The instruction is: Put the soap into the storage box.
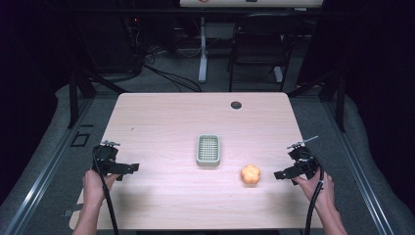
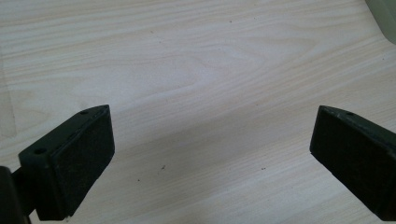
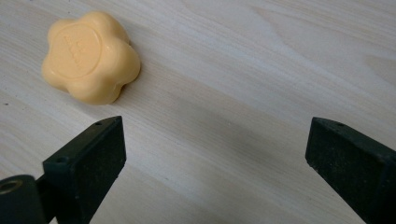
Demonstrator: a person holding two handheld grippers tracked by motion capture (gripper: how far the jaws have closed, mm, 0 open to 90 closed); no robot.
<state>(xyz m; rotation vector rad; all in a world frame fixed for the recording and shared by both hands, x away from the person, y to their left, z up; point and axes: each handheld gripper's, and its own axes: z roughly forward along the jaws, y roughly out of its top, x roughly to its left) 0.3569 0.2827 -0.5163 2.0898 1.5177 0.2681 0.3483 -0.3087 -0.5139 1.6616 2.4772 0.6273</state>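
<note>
On the counter (image 1: 161, 117), both tools, left tool (image 1: 128, 168) and right tool (image 1: 280, 174), are gaping open beside a soap (image 1: 250, 174) and tray (image 1: 208, 150).

The embossed stamp on the orange soap (image 3: 88, 56) is unreadable.

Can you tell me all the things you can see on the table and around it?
Light wooden table: one, pale wood, centre.
Grey-green slotted soap dish: one, middle of the table.
Orange flower-shaped soap bar: one, near right of the dish, apart from it.
Round dark cable hole: one, far edge of the table.
Black chair: one, behind the table.
Left gripper: one, black, open, held over the near left.
Right gripper: one, black, open, right of the soap.
</note>
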